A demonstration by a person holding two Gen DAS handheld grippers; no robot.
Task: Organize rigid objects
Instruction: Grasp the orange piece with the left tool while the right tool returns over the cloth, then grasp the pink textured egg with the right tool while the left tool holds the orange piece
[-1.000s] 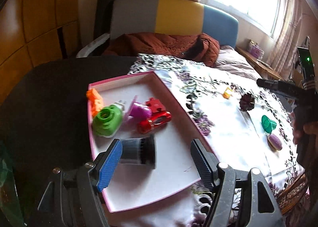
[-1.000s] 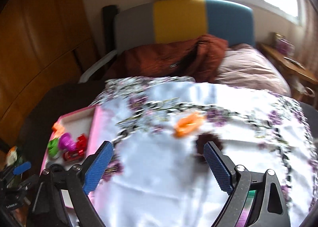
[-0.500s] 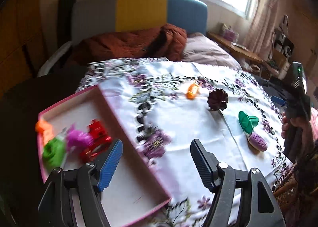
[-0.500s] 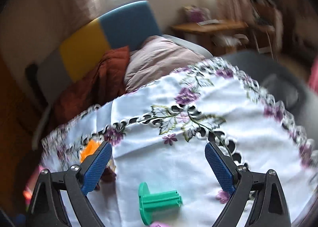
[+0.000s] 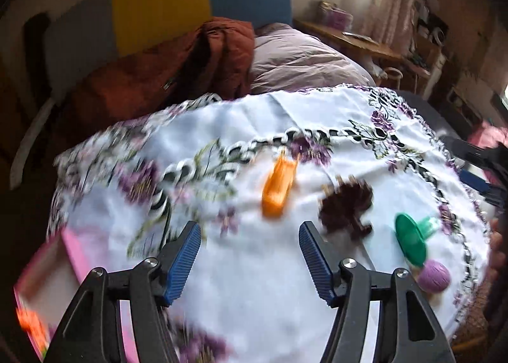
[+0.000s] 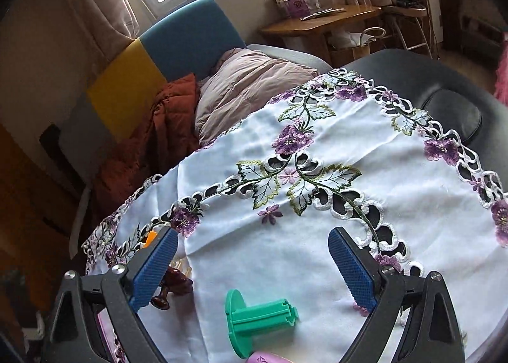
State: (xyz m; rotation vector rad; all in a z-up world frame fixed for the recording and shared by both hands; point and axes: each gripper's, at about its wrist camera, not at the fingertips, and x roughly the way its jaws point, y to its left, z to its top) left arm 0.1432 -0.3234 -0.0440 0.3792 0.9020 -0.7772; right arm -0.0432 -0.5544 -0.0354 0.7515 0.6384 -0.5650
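My left gripper [image 5: 250, 229] is open and empty above the white embroidered cloth. Just beyond it lie an orange toy [image 5: 279, 188] and a dark brown pinecone-like piece [image 5: 347, 207]. Further right lie a green spool [image 5: 411, 237] and a small purple object [image 5: 434, 275]. The pink-rimmed tray [image 5: 68, 255] sits at the lower left with an orange toy [image 5: 30, 323] in it. My right gripper [image 6: 250, 240] is open and empty, with the green spool [image 6: 254, 315] lying just below its fingers. The brown piece [image 6: 173, 285] shows behind its left finger [image 6: 155, 267].
A sofa with grey, yellow and blue back panels [image 5: 197, 4] stands behind the table, with a rust blanket [image 5: 165, 74] and a pink pillow [image 5: 295, 58] on it. A wooden desk [image 6: 320, 21] stands at the right. The other gripper [image 5: 482, 169] shows at the right edge.
My left gripper has left the tray and swung right over the cloth toward the orange toy. My right gripper has moved right and down over the green spool.
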